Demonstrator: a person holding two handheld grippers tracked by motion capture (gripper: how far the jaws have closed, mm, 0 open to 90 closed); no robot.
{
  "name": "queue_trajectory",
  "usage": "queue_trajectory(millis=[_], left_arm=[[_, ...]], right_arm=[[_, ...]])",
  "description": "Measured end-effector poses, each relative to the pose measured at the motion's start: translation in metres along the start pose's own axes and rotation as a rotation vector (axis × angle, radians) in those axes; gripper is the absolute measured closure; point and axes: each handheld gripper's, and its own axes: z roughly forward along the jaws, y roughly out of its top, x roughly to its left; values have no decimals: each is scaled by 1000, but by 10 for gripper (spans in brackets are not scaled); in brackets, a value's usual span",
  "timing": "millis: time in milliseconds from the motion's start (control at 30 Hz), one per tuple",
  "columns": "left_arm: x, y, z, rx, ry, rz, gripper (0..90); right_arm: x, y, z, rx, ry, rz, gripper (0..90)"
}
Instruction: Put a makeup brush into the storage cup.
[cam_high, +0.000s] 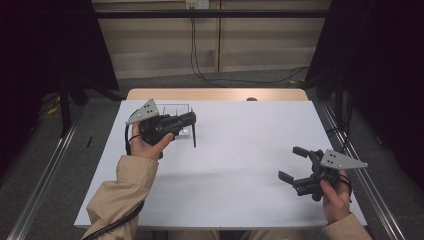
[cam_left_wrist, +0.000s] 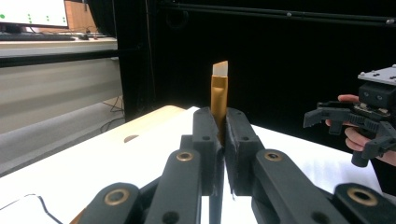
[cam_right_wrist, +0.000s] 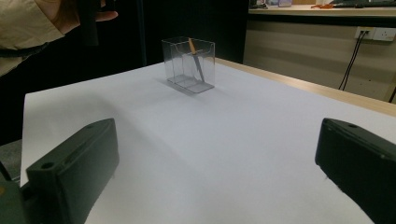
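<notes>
My left gripper (cam_high: 192, 118) hovers over the back left of the white table (cam_high: 240, 150), shut on a thin dark stick (cam_high: 194, 136) that hangs down toward the sheet. In the left gripper view the jaws (cam_left_wrist: 223, 128) pinch that stick (cam_left_wrist: 219, 88), whose upper end is golden brown with a slanted pale tip. A clear plastic box (cam_high: 176, 108) stands just behind the left gripper; in the right gripper view the box (cam_right_wrist: 189, 65) holds a thin leaning stick with an orange end. My right gripper (cam_high: 289, 162) rests near the front right, open, with nothing between its jaws (cam_right_wrist: 215, 140).
A white sheet covers most of the tabletop, and a strip of wood (cam_high: 215, 94) shows at the far edge. Dark curtains stand on both sides. Cables run down the back wall (cam_high: 192, 45). The right gripper (cam_left_wrist: 343, 122) shows far off in the left gripper view.
</notes>
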Motion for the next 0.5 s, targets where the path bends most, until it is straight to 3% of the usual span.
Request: queue_trajectory(millis=[500], left_arm=[[10, 5, -10, 5, 40, 2, 841]], right_arm=[[0, -1, 0, -3, 2, 1, 0]])
